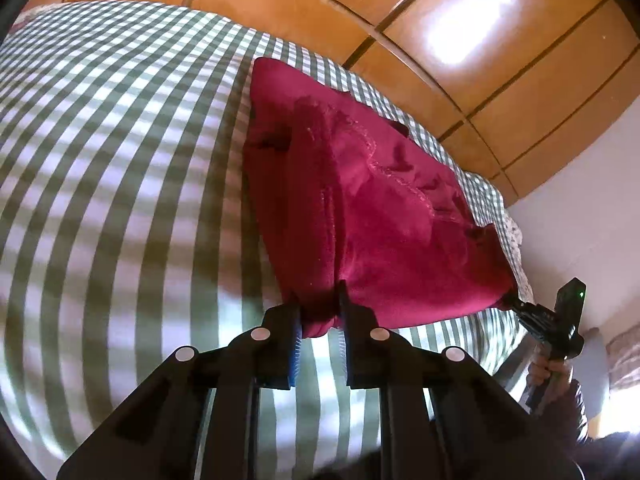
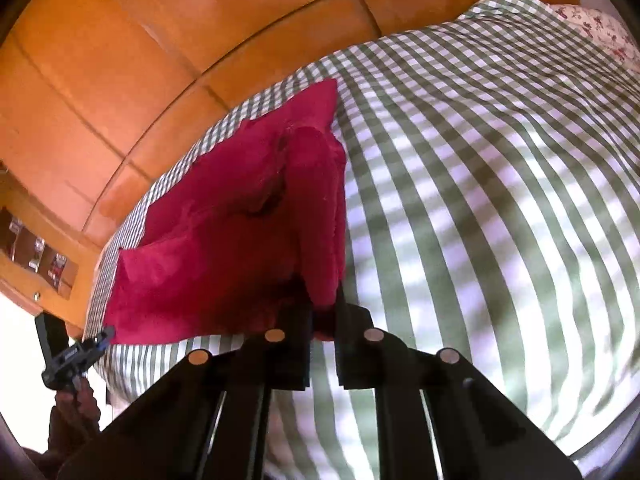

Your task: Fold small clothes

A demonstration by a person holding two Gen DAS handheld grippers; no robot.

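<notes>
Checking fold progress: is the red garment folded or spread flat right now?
Partly folded: red garment has one side lapped over itself, lying on the checked bedcover.

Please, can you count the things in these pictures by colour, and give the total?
Red: 1, the garment
Green and white checked: 1, the bed cover
Black: 2, the left tongs and the right tongs, both gripping the garment's near edge
Orange-brown: 1, the wooden wardrobe
Total: 5
</notes>
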